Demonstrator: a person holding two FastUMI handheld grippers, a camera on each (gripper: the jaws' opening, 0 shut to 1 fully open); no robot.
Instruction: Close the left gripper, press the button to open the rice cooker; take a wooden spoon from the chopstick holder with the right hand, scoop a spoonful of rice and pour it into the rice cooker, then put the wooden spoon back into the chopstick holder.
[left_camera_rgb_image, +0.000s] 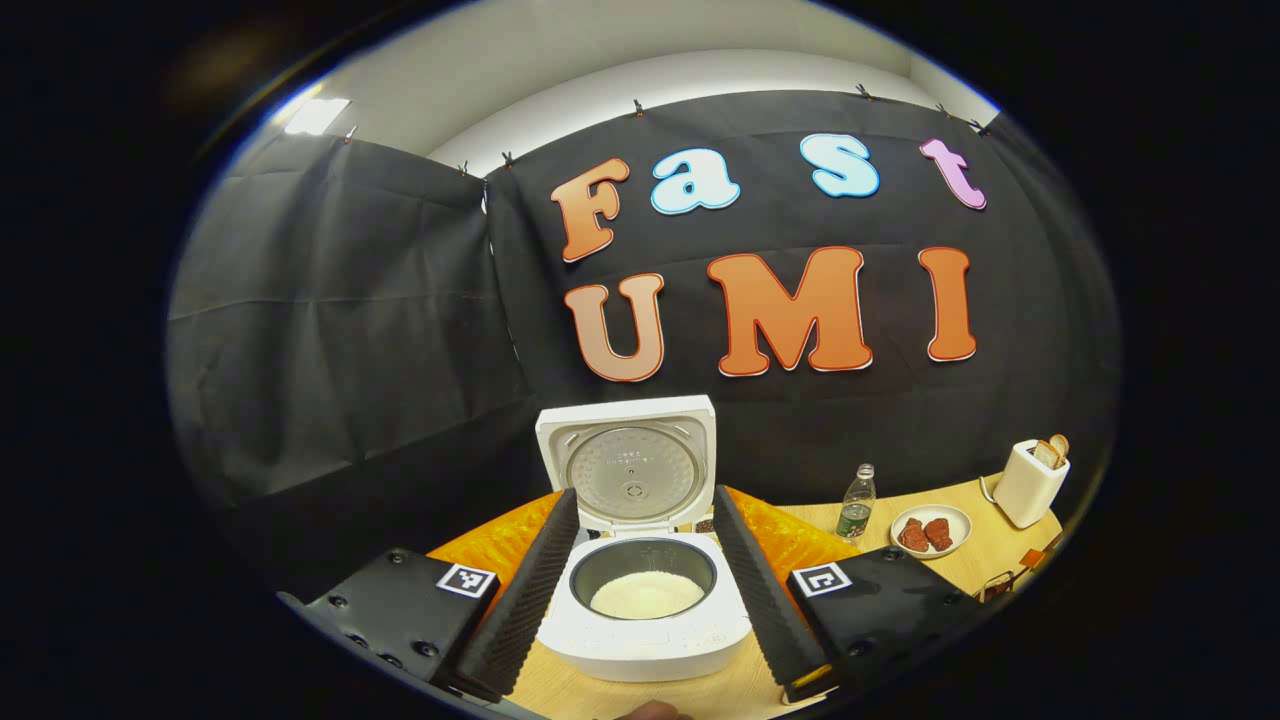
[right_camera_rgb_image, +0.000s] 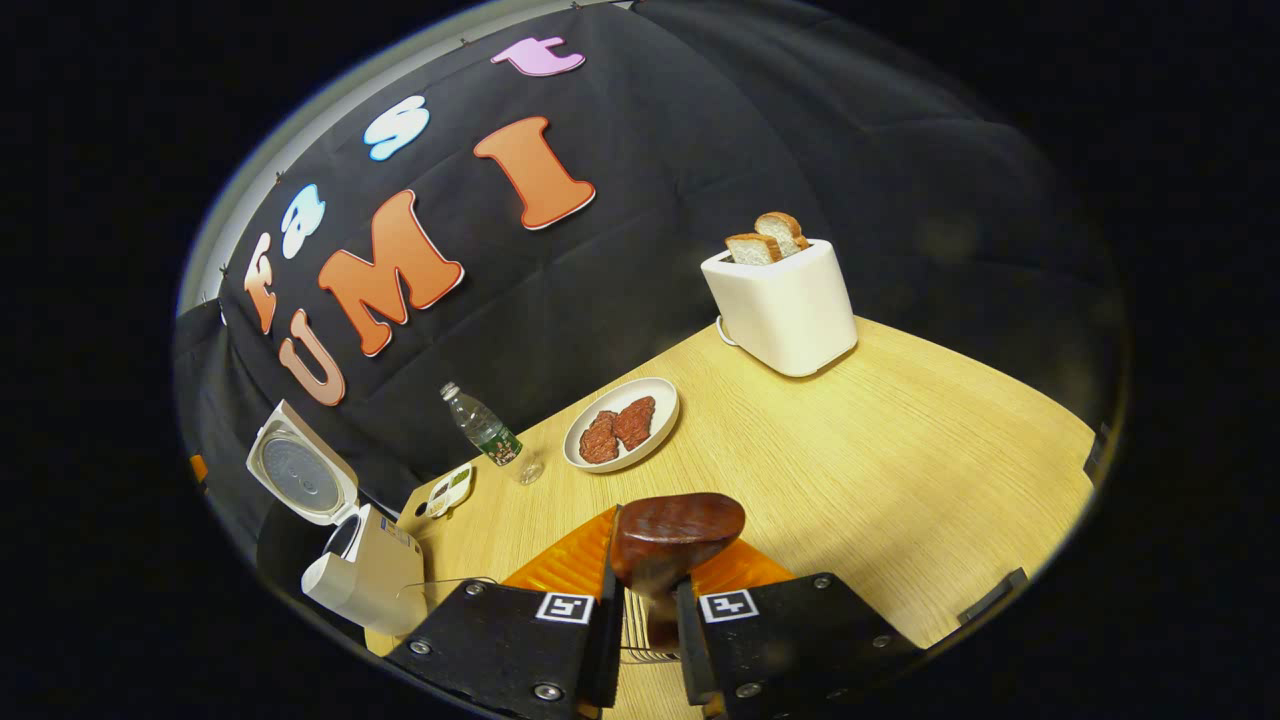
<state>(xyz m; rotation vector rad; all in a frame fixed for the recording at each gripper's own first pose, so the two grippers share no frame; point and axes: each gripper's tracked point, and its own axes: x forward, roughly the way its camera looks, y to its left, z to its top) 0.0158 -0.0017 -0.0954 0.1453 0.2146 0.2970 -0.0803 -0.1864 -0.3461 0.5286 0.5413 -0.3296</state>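
Clamped in the right gripper (right_camera_rgb_image: 645, 590), wooden spoon (right_camera_rgb_image: 675, 535); left gripper (left_camera_rgb_image: 640, 590) spread before open rice cooker (left_camera_rgb_image: 645, 600).

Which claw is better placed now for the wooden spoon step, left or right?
Right. The right claw is closed on the wooden spoon. The left claw is open, facing the open rice cooker.

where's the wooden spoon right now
In the right gripper view the wooden spoon stands bowl-up between the right gripper jaws, low centre, in front of the plate.
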